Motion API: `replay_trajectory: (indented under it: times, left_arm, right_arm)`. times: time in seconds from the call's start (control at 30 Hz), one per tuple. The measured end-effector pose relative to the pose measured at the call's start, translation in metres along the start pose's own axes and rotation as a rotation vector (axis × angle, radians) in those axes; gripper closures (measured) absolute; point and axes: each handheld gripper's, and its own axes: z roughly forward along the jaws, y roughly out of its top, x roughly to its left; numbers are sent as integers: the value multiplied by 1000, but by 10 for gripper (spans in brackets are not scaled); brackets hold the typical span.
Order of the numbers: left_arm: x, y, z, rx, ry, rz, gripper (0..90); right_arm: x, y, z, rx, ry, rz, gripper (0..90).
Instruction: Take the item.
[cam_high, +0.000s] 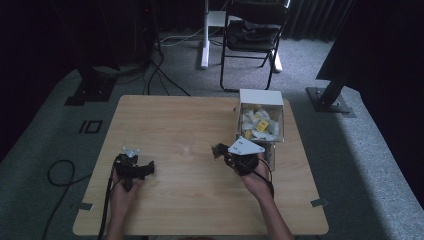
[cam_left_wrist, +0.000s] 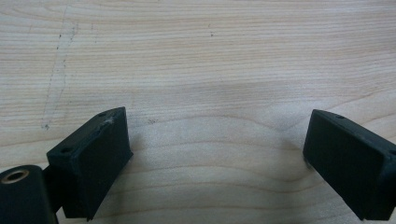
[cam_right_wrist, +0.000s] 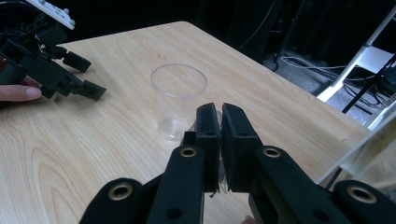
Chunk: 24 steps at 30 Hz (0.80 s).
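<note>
Wood table (cam_high: 165, 210) w/ clear cup (cam_right_wrist: 178, 100) & snack box (cam_high: 261, 117).

From where I stand, nothing here carries writing I can read. The packets in the clear box (cam_high: 261, 122) are too small and blurred to make out any label.

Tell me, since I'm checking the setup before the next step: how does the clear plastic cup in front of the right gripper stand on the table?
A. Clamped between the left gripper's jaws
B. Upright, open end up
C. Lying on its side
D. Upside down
B: in the right gripper view the clear plastic cup stands upright on the wooden table, its round rim facing up, just beyond the shut right gripper.
</note>
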Motion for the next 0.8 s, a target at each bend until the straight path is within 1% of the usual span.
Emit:
replay_trajectory:
  times: [0.47,0.8]
  left_arm:
    - [0,0,0,0,0,0,78]
    - [0,0,0,0,0,0,78]
  right_arm:
    - [3,9,11,-2,11,14,863]
    - [7,15,20,-1,23,13,863]
